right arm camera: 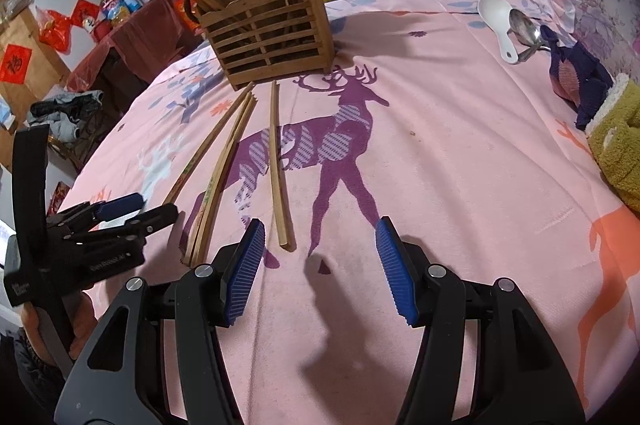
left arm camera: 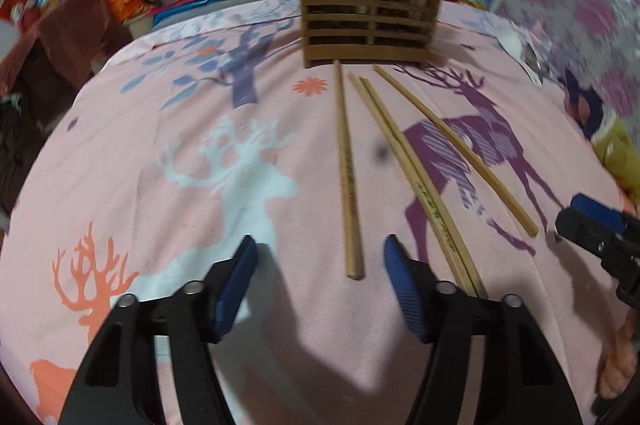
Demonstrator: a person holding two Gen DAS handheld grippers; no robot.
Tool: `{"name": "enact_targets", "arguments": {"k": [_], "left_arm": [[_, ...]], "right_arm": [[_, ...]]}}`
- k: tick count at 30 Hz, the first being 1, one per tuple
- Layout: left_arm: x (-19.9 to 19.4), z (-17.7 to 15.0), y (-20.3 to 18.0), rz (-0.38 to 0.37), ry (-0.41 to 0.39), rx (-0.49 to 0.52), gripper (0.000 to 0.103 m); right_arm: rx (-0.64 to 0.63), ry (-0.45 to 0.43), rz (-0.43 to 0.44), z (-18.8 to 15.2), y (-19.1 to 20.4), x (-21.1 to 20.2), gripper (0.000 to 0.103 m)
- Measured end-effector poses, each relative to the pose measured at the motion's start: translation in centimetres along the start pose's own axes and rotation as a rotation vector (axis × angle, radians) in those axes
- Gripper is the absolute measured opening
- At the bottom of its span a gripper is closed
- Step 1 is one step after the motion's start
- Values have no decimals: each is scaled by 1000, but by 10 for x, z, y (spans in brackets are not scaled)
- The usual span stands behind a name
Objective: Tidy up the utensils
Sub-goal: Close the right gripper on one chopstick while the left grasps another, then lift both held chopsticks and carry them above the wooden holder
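On the pink deer-print cloth point(right arm camera: 460, 153) we see four loose wooden chopsticks point(left arm camera: 349, 177) lying before the slatted wooden utensil holder point(right arm camera: 268, 37), which already holds several sticks; a white plastic spoon point(right arm camera: 498, 21) and a metal spoon point(right arm camera: 526, 29) wait far off; much remains, we judge; our left gripper point(left arm camera: 320, 281) and right gripper point(right arm camera: 320, 265) hang half open, empty.
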State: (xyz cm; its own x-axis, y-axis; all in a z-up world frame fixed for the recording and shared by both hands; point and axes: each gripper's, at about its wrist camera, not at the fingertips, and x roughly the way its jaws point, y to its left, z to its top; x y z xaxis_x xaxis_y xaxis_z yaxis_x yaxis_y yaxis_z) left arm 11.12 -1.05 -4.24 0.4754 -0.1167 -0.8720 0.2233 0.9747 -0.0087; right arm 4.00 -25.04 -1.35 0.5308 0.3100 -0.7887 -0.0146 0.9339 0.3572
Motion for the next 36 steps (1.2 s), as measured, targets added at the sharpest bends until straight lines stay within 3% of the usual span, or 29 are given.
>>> {"name": "enact_targets", "arguments": {"k": [4,7,8,12,14,21,31,36], "left_arm": [[0,-1,-7,-8,-12,35,35],[-1,-1,-11,-27,-18,51,12],[-2,-1,-12,-26,-18,52,9],[-1,0,-10,-36,-14,37,9],[0,0,-9,-40,-13,31,10],[-7,-1,-8,-41,-37,32,6],[-57,-7,5,-23,-189,-39,6],[-83,5,5,-36,-225,-39,6]], "right_arm": [[-45,-2,-12,-1,9,2,52],[-144,8,-48,-4,28,10,38],[-169,13,-58,-5,33,13,33],[-230,67,-56,-7,43,25,10],[-218,69,-44,-7,41,25,7],[-201,43,-38,-10,38,19,7],[-182,-157,-32,-4,36,-26,7],[-137,-234,1,12,34,-54,7]]}}
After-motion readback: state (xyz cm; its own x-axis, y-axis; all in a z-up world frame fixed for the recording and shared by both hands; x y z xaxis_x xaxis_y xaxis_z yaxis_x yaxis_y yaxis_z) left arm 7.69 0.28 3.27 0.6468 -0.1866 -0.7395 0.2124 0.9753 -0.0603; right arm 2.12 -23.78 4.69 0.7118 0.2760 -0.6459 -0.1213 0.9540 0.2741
